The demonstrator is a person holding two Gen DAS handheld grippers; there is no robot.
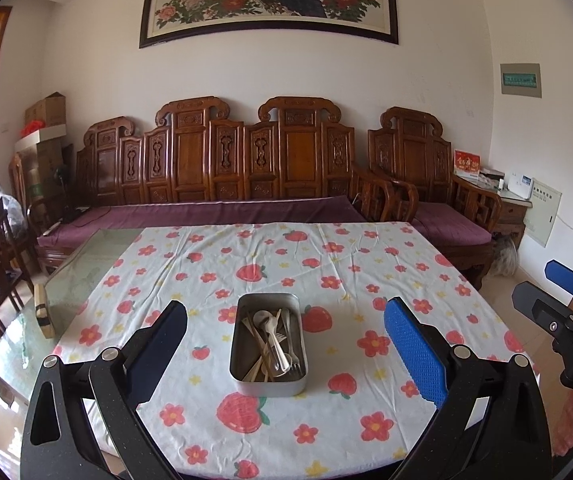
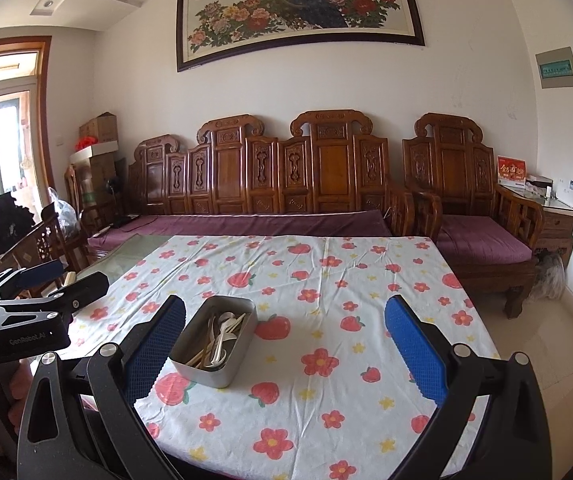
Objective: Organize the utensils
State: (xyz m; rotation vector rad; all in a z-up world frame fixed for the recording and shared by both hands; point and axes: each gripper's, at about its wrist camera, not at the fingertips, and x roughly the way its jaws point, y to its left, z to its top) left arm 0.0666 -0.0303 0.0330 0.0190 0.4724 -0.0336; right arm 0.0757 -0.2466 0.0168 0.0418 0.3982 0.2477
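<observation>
Here the left gripper hangs over the near table edge, fingers spread wide and empty. Between them on the flowered cloth sits the metal tin of utensils. Rightward, the right gripper gapes empty too.

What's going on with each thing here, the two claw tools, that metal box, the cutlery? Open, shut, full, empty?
Left gripper: open, holding nothing.
Right gripper: open, holding nothing.
Metal tin: lidless, upright on the tablecloth.
Utensils: jumbled loose inside the tin.
Floral tablecloth: spread flat, covering most of the table.
</observation>
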